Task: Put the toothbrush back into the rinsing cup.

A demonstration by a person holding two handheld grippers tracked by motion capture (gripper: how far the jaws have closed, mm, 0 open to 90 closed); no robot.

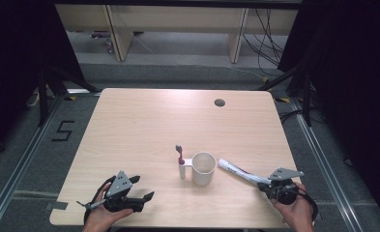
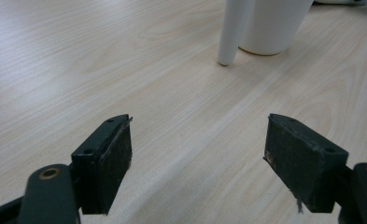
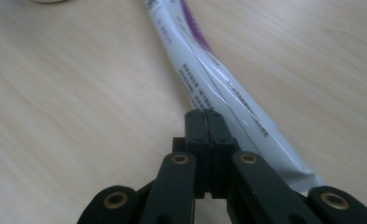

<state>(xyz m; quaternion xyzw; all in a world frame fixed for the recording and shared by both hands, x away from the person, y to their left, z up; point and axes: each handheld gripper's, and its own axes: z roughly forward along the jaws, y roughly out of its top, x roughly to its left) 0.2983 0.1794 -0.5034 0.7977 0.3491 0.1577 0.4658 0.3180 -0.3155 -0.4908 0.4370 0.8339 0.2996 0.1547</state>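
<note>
Table (image 1: 144,121): light wood, seen from above; a small round hole (image 1: 219,102) near the far edge.
Cup (image 1: 203,168): white, upright, near the middle of the near half of the table; its handle points left.
Toothbrush (image 1: 180,162): stands tilted against the cup's handle side, bristle head up, white foot on the table.
Tube (image 1: 238,172): white with purple print, lies flat just right of the cup, one end close to the cup, the other running toward the right gripper.
Right gripper (image 1: 266,183): held in the person's right hand at the near right edge. In the right gripper view the jaws are pressed fully together, pad against pad; the tube (image 3: 218,88) lies along their right side, touching or just beside them, not clamped between them.
Left gripper (image 1: 144,188): held in the left hand at the near left corner, low over the table. In the left gripper view the jaws stand wide apart with bare wood between them; cup (image 2: 272,25) and toothbrush foot (image 2: 232,32) are farther ahead.
</note>
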